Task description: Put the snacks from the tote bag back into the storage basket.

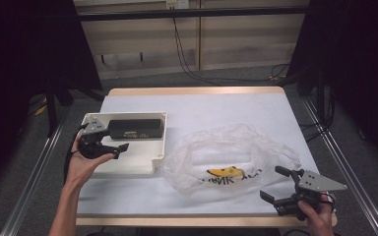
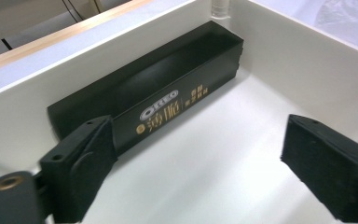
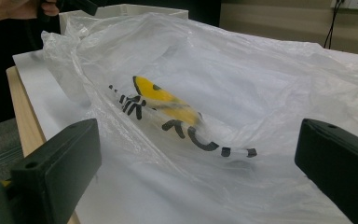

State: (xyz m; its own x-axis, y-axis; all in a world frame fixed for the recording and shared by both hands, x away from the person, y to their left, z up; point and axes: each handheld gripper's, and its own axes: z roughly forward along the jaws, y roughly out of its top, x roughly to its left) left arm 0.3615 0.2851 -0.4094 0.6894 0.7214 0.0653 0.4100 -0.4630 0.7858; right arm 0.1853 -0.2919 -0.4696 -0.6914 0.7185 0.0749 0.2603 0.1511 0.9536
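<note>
A long black Oreo box [image 1: 135, 129] [image 2: 158, 93] lies along the far wall of a shallow white tray [image 1: 142, 160] [image 2: 270, 51] at the table's left. My left gripper [image 1: 112, 138] [image 2: 200, 163] hovers over the tray's left end, open, with the box's near end just beyond its jaws and nothing between them. A crumpled clear plastic bag [image 1: 231, 155] [image 3: 205, 84] with a yellow smiley and black lettering lies right of the tray. My right gripper [image 1: 276, 183] [image 3: 200, 186] sits at the front right corner, open, pointed at the bag.
White paper [image 1: 216, 105] covers the wooden table. Metal rails [image 1: 34, 172] run along both sides. Cables trail on the grey floor [image 1: 187, 73] behind the table.
</note>
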